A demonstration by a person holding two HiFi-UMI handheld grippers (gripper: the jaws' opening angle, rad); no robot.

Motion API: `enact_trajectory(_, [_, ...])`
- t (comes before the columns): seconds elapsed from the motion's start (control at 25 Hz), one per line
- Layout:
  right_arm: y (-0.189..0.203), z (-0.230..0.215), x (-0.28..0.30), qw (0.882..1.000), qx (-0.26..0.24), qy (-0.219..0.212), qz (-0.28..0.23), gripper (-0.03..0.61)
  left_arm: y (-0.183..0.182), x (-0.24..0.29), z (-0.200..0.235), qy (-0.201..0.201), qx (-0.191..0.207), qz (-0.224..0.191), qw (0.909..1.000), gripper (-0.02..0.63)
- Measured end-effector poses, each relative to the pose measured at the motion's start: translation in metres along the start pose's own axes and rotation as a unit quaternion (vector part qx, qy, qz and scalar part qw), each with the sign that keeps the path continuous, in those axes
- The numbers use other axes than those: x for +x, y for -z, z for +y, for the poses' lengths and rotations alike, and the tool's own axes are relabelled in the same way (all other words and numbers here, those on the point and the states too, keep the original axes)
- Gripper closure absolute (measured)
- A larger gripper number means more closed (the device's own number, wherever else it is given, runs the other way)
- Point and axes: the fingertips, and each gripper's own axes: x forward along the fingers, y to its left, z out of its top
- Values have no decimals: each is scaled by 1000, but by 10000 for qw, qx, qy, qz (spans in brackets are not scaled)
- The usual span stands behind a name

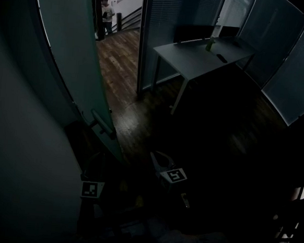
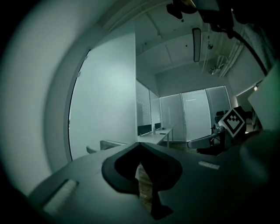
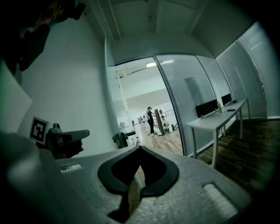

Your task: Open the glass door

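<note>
The frosted glass door (image 1: pixel 74 49) stands swung open at the left, and the lit doorway beyond it shows wooden floor. Its bar handle (image 1: pixel 102 124) sticks out from the door's lower edge. My left gripper (image 1: pixel 96 166) is low in the dark, just below that handle and apart from it. In the left gripper view, that gripper (image 2: pixel 140 146) is shut on nothing, with the door panel (image 2: pixel 105 96) and the handle (image 2: pixel 107 143) ahead. My right gripper (image 1: pixel 157 157) hovers to the right of the door. In its own view, that gripper (image 3: pixel 140 148) is shut and empty and faces the doorway (image 3: pixel 140 105).
A white desk (image 1: pixel 199 54) with dark monitors (image 1: pixel 193 32) stands at the back against blind-covered glass walls (image 1: pixel 297 77). A person (image 1: pixel 106 15) stands far off in the hall. The room is very dark, with wooden floor (image 1: pixel 141 123) by the doorway.
</note>
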Motion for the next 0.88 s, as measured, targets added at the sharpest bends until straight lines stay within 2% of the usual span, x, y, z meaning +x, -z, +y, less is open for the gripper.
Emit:
enact_trajectory(0.24, [4,5,-19,9999,-41,-130,-48,577,13,-14,-28,191,-24,91,9998,611])
enact_trajectory(0.44, [0,10,-35,9995,-144,-225,-144,577,7,-25,-38,216,-83,12,9997,611])
enact_trajectory(0.88, [0,13,-46,9992,-215,-268,-191,577,10,-30,-53,267,152,84,9995,611])
